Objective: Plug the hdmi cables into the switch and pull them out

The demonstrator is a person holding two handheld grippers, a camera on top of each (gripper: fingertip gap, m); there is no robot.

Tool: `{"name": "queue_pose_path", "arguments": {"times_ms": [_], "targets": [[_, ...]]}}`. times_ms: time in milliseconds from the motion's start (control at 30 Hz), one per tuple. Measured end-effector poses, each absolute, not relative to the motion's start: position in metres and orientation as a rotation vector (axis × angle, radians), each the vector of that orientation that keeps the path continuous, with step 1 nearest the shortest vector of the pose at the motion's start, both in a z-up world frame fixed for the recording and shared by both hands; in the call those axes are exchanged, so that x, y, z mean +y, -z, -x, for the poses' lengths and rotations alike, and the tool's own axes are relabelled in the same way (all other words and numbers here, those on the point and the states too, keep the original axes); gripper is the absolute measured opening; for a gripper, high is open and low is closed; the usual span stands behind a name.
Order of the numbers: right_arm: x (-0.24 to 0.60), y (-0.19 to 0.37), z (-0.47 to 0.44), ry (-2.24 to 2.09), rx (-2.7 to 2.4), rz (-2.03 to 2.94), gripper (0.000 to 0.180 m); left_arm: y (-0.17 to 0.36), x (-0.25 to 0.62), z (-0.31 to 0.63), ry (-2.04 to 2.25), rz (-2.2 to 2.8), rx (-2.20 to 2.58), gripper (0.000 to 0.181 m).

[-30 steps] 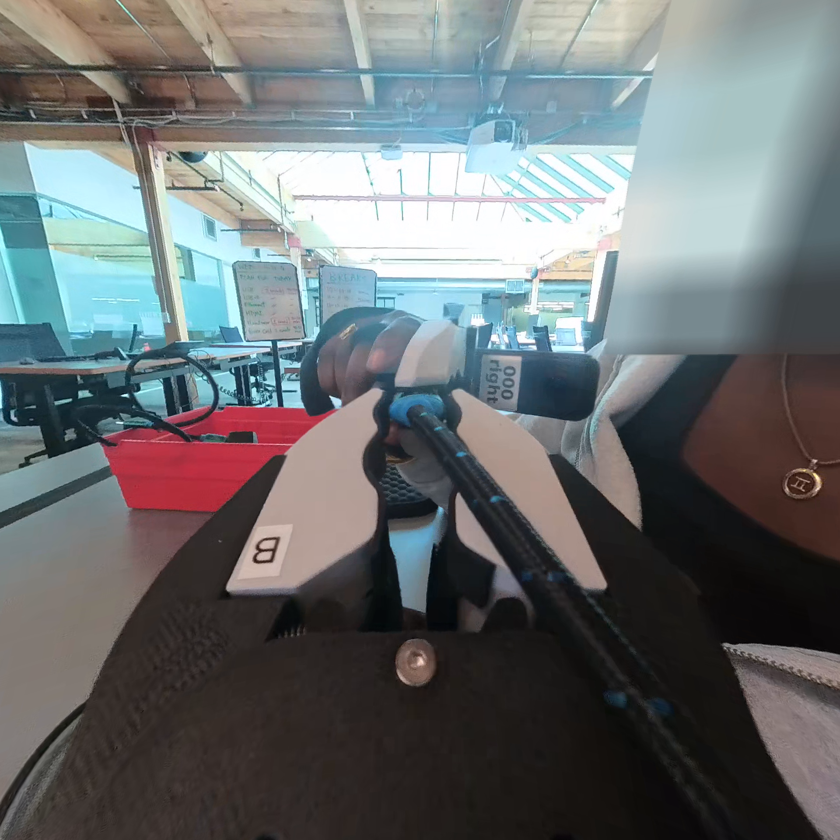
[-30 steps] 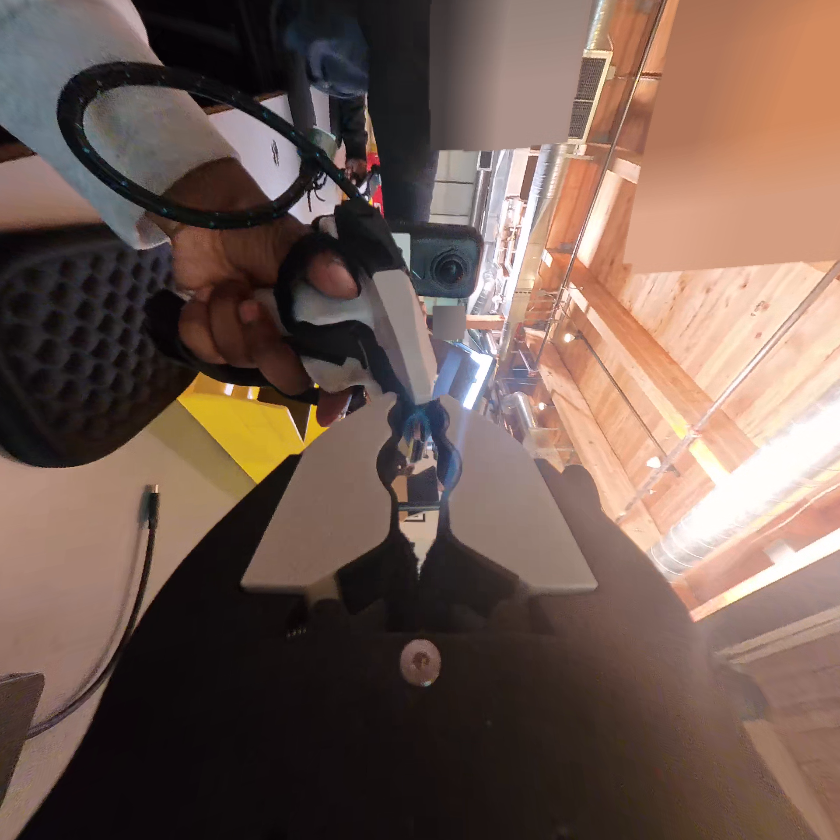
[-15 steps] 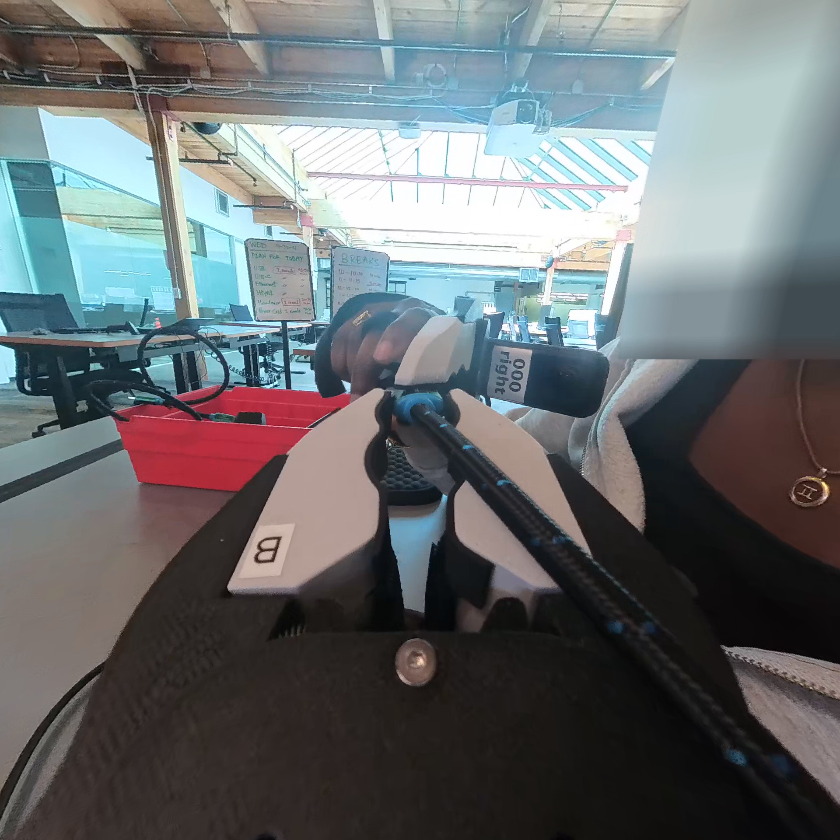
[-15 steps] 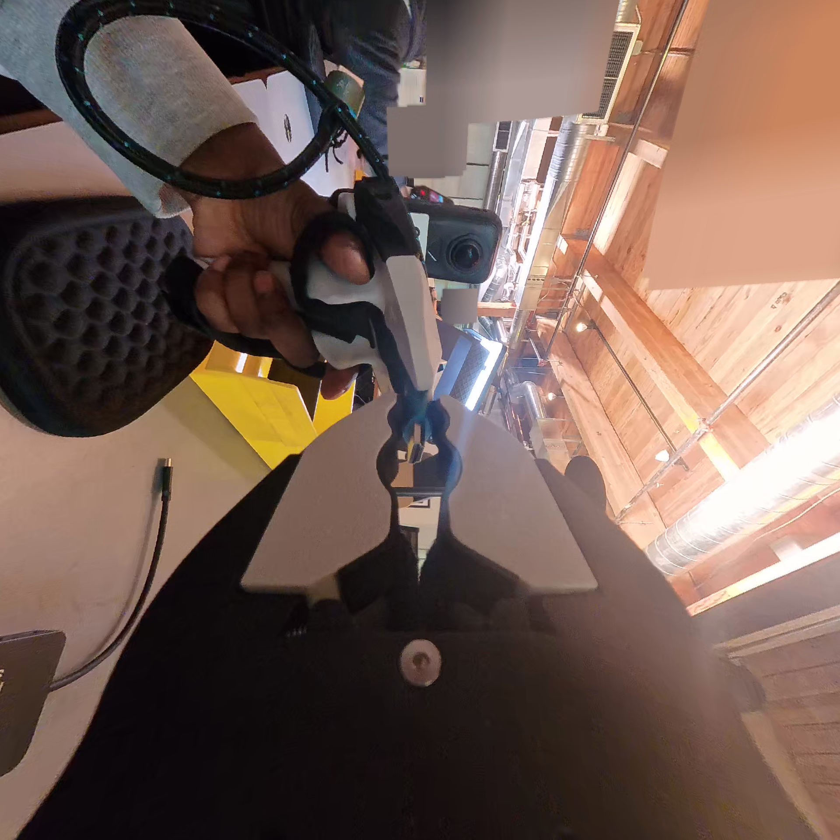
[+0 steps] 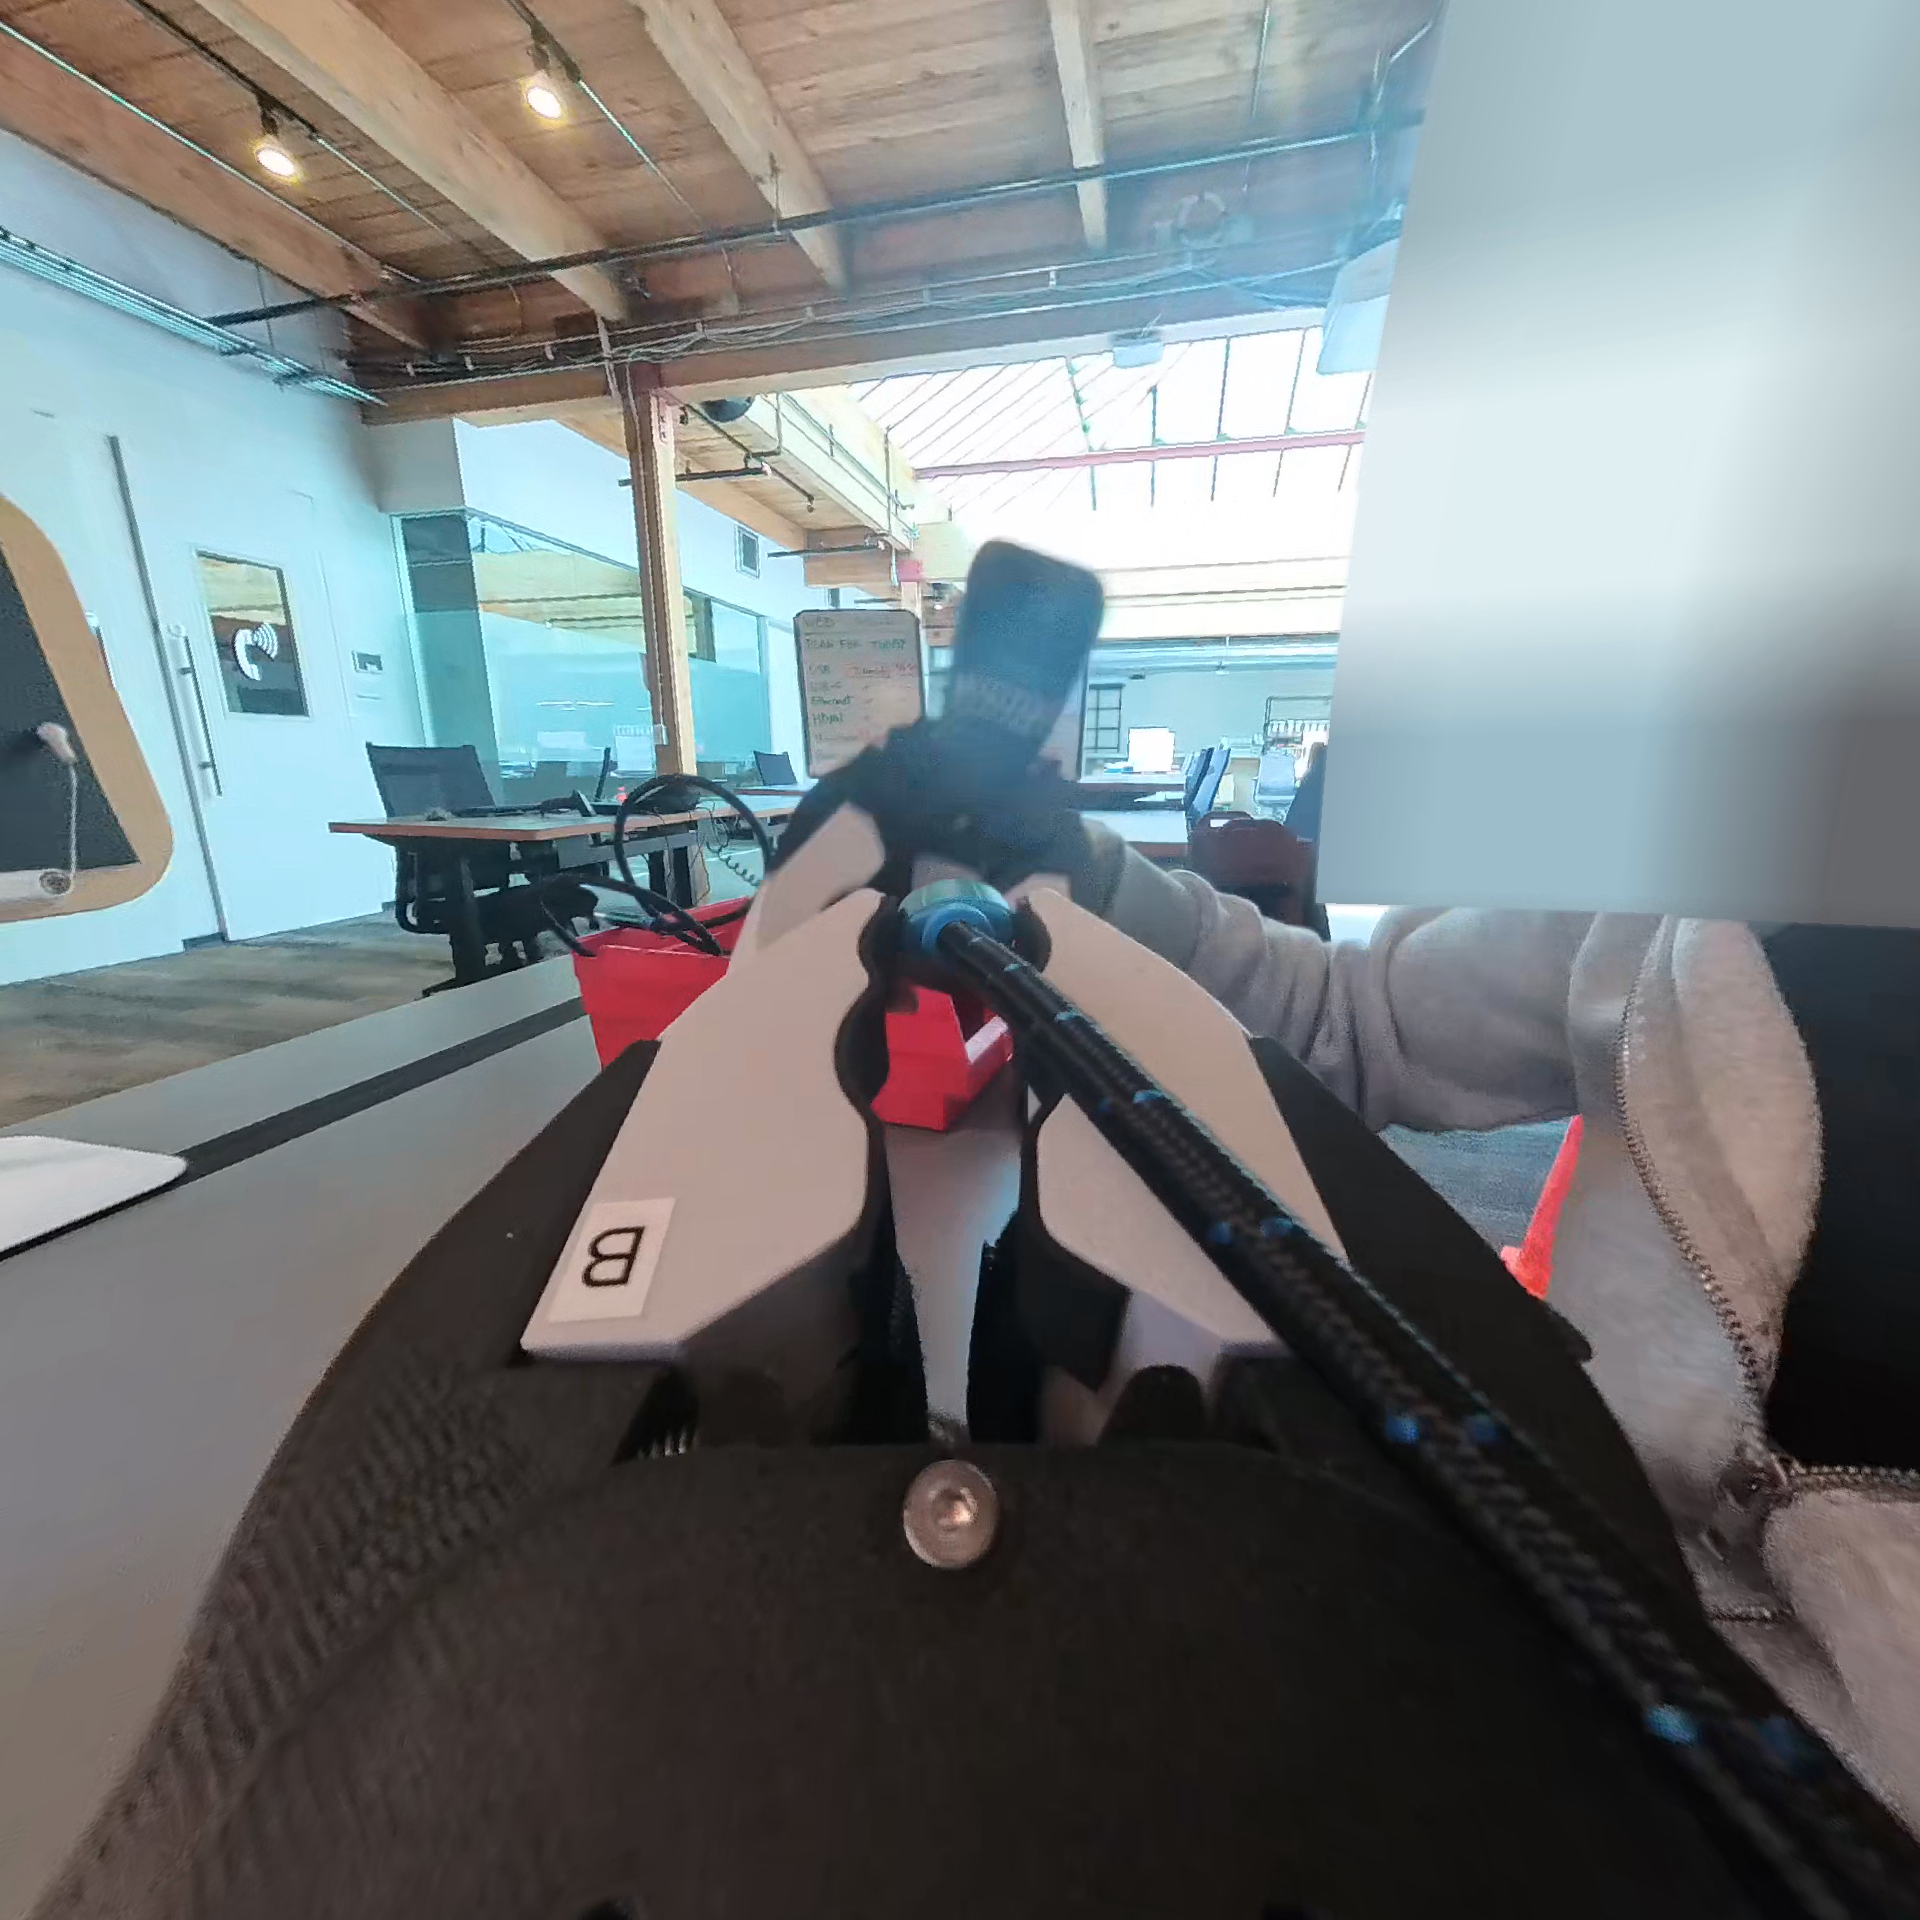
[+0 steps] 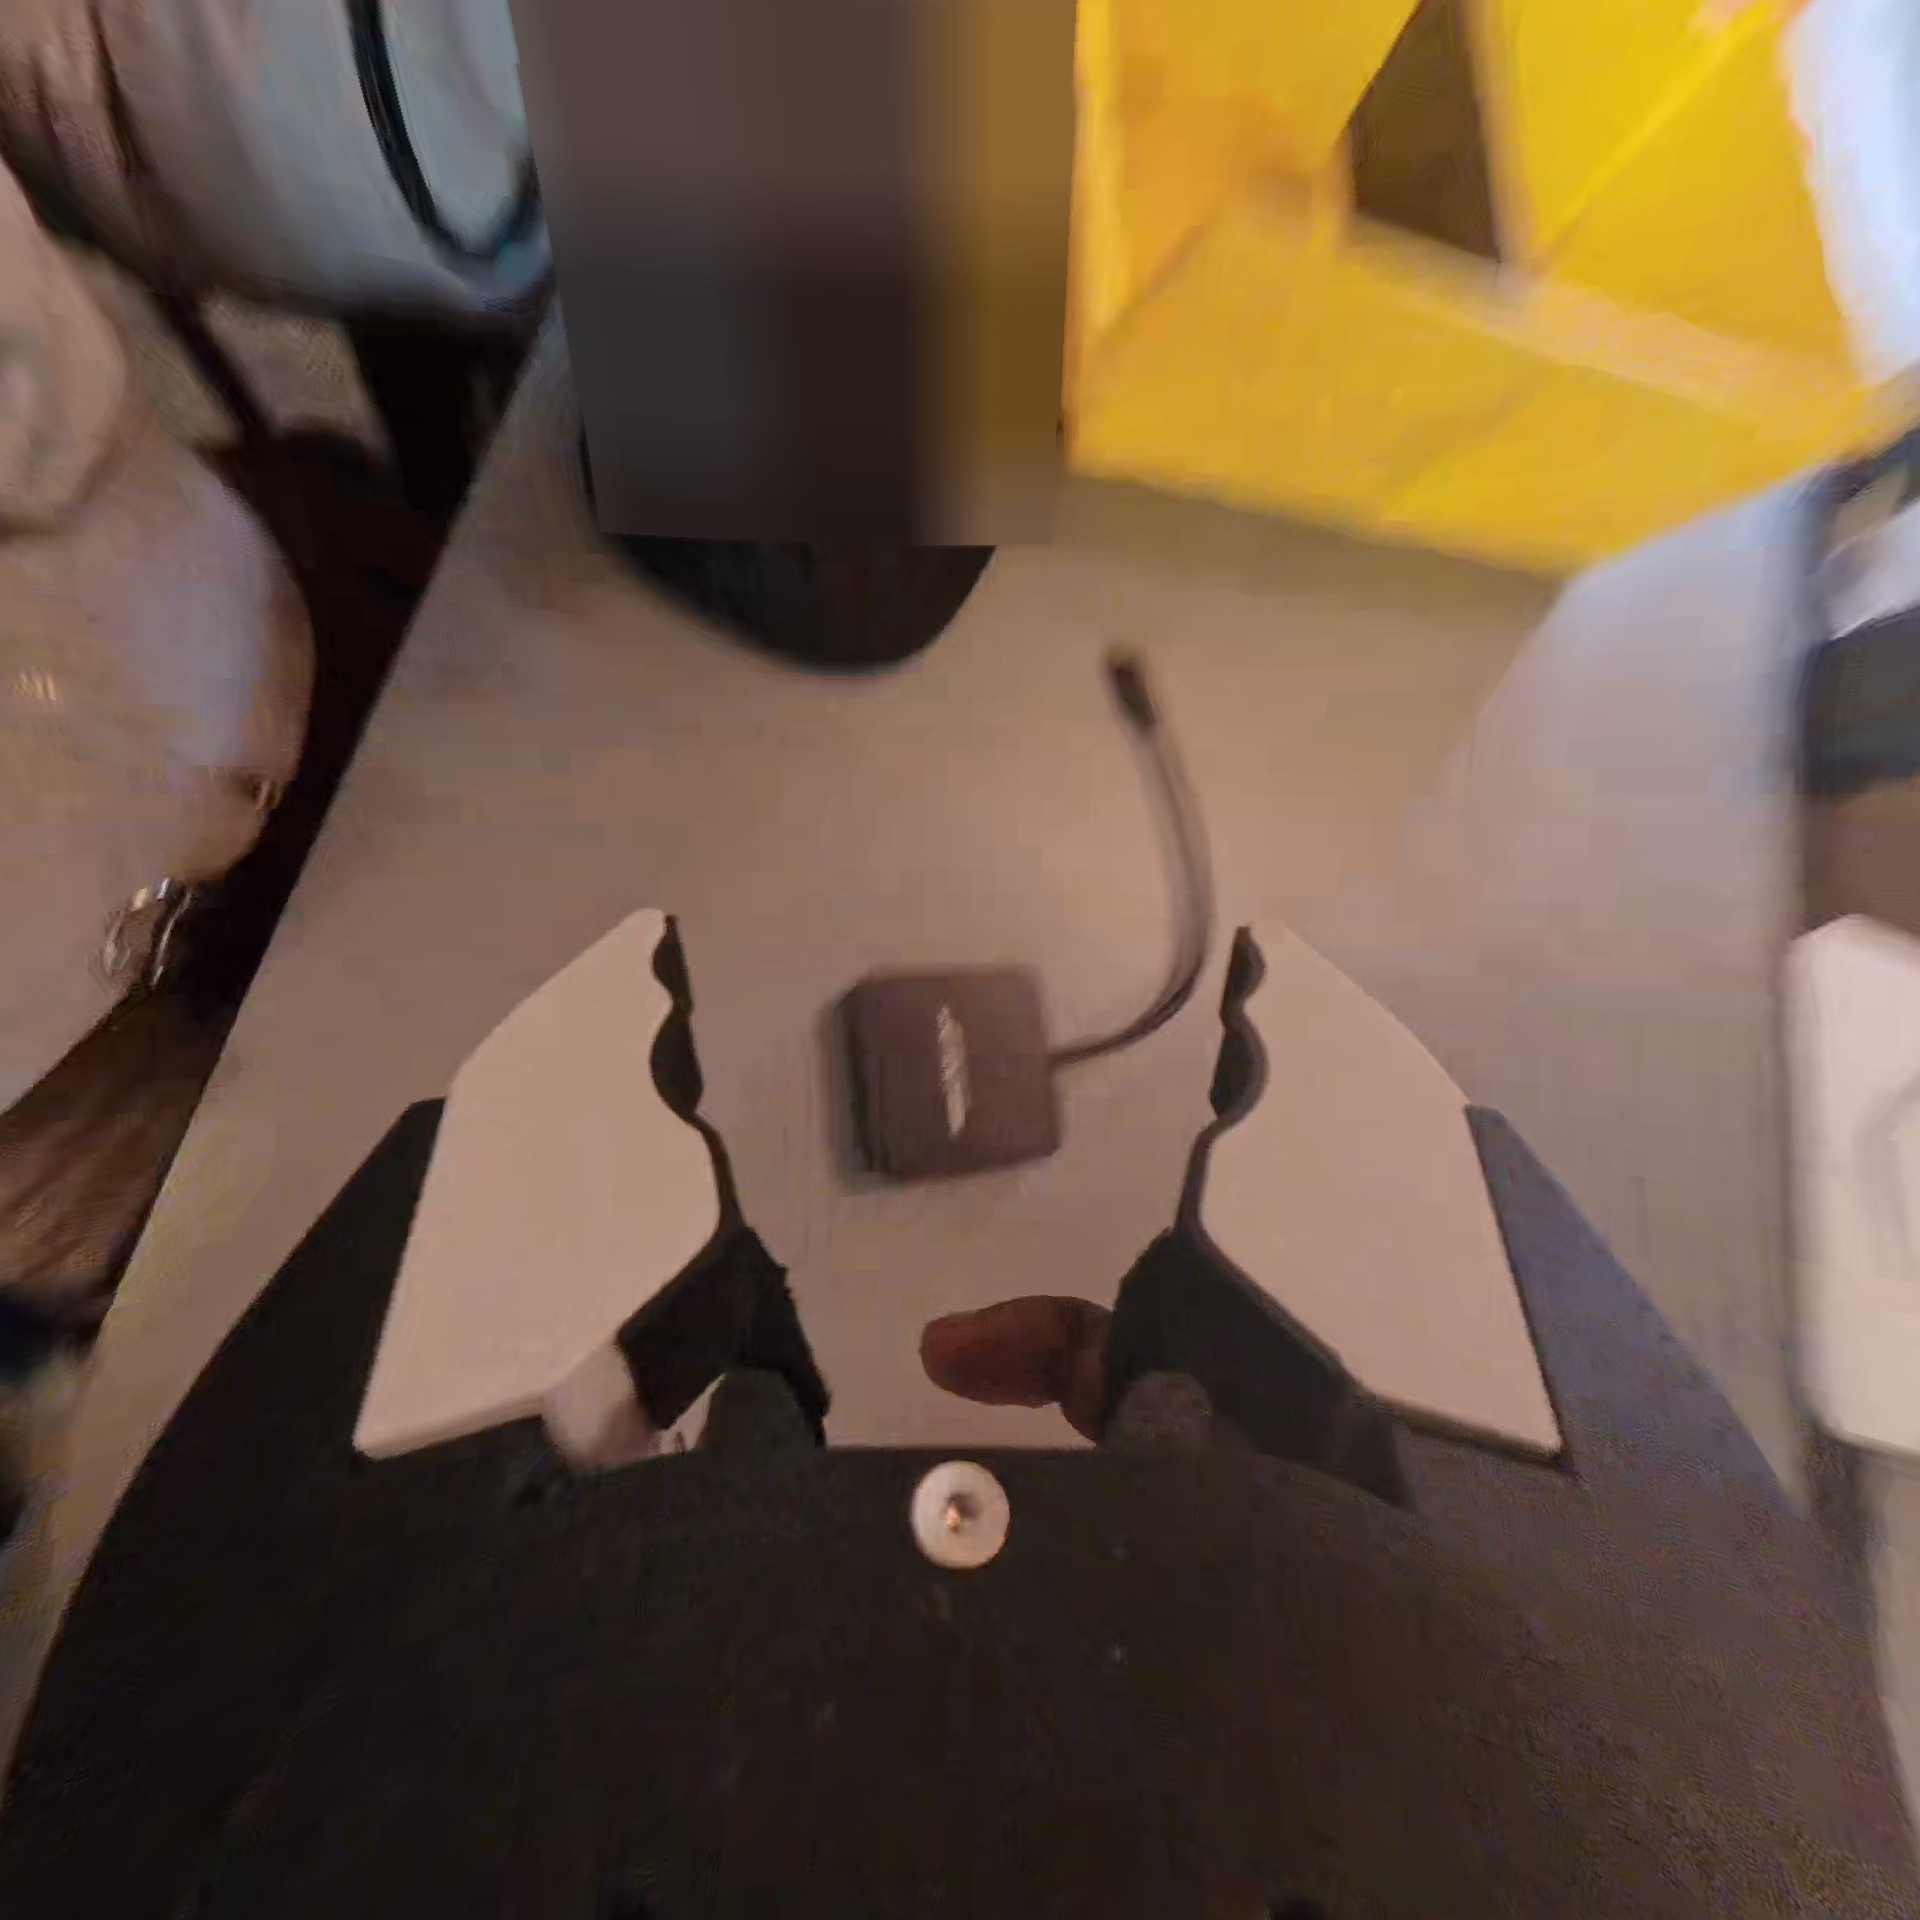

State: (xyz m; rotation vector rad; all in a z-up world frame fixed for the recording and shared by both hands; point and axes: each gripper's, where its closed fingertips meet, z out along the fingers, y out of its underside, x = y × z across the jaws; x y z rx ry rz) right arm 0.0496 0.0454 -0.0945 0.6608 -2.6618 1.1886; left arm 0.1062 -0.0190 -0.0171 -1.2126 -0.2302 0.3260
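Left wrist view: left gripper [image 5: 951,920] clamped on HDMI cable [image 5: 1174,1143] at blue collar; braided black cable trails back toward camera. Plug tip hidden. Red bin [image 5: 925,1049] on grey table [image 5: 208,1299] beyond.

Right wrist view: right gripper [image 6: 951,945] wide apart, empty, above switch [image 6: 951,1081]. Switch flat on table, short lead [image 6: 1164,904] attached, no HDMI cable seated. View blurred.

Progress, judged: cable in hand, plugging not yet done; pull-out remaining.
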Motion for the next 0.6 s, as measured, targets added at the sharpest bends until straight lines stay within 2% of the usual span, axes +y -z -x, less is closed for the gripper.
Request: {"name": "queue_pose_path", "arguments": {"times_ms": [100, 267, 333, 467, 600], "targets": [[0.060, 0.156, -0.034, -0.914, -2.949, -0.554, 0.103, 0.026, -0.017, -0.102, -0.360, 1.242, -0.212, 0.020], [0.062, 0.207, -0.010, -0.674, -3.033, -0.458, 0.078, 0.031, -0.020, -0.099, -0.336, 1.205, -0.191, 0.020], [0.057, 0.210, -0.014, -0.700, -3.051, -0.469, 0.068, 0.032, -0.022, -0.097, -0.331, 1.193, -0.195, 0.020], [0.072, 0.202, -0.026, -0.663, -2.985, -0.579, 0.067, 0.035, -0.022, -0.097, -0.351, 1.204, -0.186, 0.020], [0.119, 0.165, -0.052, -0.690, -2.958, -0.511, 0.067, 0.035, -0.020, -0.099, -0.352, 1.206, -0.167, 0.020]]}}
